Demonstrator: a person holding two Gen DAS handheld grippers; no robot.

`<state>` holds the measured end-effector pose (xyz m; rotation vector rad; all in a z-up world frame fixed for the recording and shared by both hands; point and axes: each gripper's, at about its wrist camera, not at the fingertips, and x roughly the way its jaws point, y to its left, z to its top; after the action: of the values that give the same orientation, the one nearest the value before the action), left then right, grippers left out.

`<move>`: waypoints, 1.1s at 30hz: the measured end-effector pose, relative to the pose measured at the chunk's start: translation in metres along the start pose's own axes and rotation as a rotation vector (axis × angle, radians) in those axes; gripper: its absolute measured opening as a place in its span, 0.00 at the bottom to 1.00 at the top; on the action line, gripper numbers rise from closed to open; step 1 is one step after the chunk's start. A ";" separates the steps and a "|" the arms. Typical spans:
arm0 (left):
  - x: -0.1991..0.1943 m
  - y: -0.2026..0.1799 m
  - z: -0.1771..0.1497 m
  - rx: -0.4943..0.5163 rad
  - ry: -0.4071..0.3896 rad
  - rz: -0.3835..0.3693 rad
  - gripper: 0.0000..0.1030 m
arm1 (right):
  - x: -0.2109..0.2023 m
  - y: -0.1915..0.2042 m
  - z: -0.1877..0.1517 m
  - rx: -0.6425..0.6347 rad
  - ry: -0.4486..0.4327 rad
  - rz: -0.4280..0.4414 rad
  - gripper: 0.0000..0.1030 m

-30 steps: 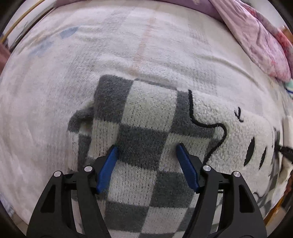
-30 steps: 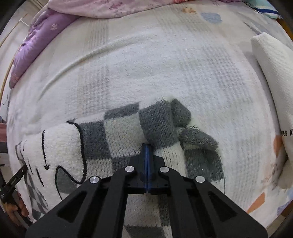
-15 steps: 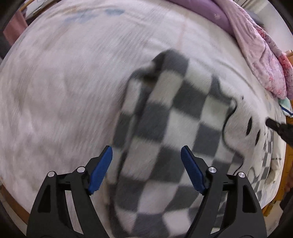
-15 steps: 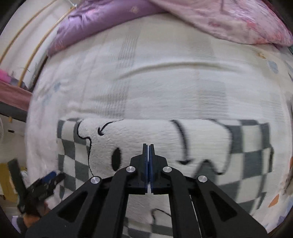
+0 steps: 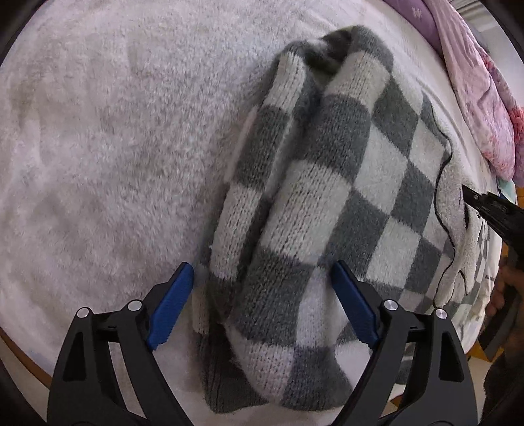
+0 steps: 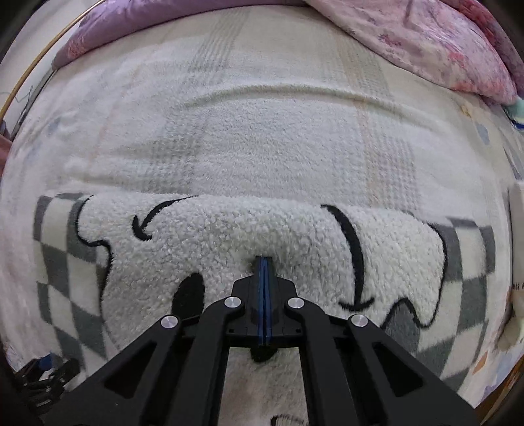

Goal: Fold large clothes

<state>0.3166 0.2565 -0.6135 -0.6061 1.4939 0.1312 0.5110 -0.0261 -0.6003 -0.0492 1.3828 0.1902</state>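
**Checked sweater on a bed, one tool spread wide, the other clenched**

A thick knitted sweater (image 5: 330, 183) in grey and off-white checks lies on a bed covered by a pale fleecy blanket (image 5: 104, 137). In the left wrist view it sits bunched and folded over itself, with a sleeve (image 5: 258, 157) lying along its left edge and a ribbed grey hem near the bottom of the picture. The left tool (image 5: 262, 308) is released: its two blue fingers (image 5: 170, 304) stand wide apart, one on each side of the near end of the garment, not gripping it.

In the right wrist view the front of the sweater (image 6: 249, 242) shows a large white bouclé patch outlined in black, with curved black stitched lines and a black oval mark. The right tool (image 6: 264, 262) is clenched, its blue pads pressed flat together, with the tip sunk into a dimple in the fluffy patch. Whether any fabric is pinched between the pads cannot be told.

A pink floral quilt (image 6: 425, 42) and a purple cover (image 6: 157, 23) lie bunched along the far edge of the bed.
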 end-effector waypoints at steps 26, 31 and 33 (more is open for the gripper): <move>-0.002 0.014 -0.021 -0.084 0.020 -0.069 0.84 | -0.008 0.000 -0.138 0.145 0.102 0.096 0.00; -0.007 0.012 -0.042 -0.092 -0.016 -0.059 0.84 | -0.001 -0.010 -0.131 0.147 0.126 0.149 0.00; -0.006 0.006 -0.051 -0.081 -0.025 -0.041 0.84 | -0.012 -0.015 -0.140 0.160 0.132 0.157 0.00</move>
<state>0.2683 0.2404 -0.6080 -0.6976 1.4560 0.1671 0.3756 -0.0626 -0.6164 0.1839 1.5299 0.2095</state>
